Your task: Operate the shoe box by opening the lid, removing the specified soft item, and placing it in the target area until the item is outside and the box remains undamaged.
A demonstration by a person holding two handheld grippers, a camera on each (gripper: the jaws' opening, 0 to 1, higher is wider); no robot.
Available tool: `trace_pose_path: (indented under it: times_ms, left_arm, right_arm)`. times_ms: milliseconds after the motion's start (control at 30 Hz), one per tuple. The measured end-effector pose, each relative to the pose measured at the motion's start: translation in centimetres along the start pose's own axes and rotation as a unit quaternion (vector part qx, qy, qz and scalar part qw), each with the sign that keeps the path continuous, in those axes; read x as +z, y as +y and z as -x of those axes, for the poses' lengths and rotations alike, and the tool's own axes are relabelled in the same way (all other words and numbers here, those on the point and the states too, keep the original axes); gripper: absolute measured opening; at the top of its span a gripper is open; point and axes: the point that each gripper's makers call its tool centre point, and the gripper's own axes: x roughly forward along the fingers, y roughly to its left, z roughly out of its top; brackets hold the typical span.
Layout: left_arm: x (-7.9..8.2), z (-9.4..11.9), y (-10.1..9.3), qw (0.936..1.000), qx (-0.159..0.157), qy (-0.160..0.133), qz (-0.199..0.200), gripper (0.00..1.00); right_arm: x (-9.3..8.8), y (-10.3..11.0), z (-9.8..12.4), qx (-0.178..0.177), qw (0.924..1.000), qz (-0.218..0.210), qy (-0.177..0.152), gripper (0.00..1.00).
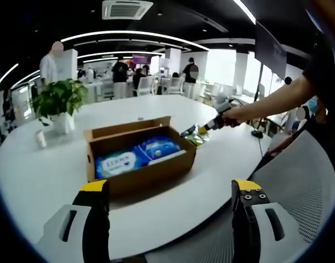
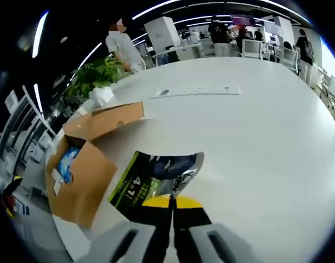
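An open cardboard shoe box [image 1: 135, 171] stands on the white round table [image 1: 41, 175], its lid flap [image 1: 129, 127] folded back. Blue soft packs [image 1: 135, 155] lie inside it. My left gripper [image 1: 170, 189] hovers open in front of the box, its yellow-tipped jaws wide apart and holding nothing. My right gripper [image 1: 206, 127] is just right of the box. In the right gripper view its jaws [image 2: 171, 203] are shut on the edge of a green, dark blue and silver soft packet [image 2: 156, 176], which is outside the box [image 2: 79, 183] and low over the table.
A potted plant [image 1: 60, 98] and a small white cup [image 1: 41, 138] stand at the table's far left. A power strip [image 2: 197, 89] lies farther along the table. A white mesh chair [image 1: 299, 181] is at my right. People stand among desks behind.
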Motion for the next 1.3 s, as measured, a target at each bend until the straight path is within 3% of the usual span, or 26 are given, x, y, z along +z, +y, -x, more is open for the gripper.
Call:
trace_pose_path:
  times_ms: [533,933,1300]
  left_arm:
    - [0.1,0.1,0.3,1.0000,0.006,-0.004,0.006,0.95]
    - [0.1,0.1,0.4,1.0000,0.007,-0.004,0.005,0.95]
    - [0.1,0.1,0.4,1.0000,0.007,-0.003,0.001,0.95]
  right_arm:
    - [0.0,-0.6,-1.3,-0.034,0.9971,0.067,0.016,0.01]
    - [0.0,-3.1,-2.3,-0.063,0.9945,0.080,0.024,0.12]
    - [-0.4,-3.9,-1.0,-0.073,0.9946,0.072,0.018,0.15]
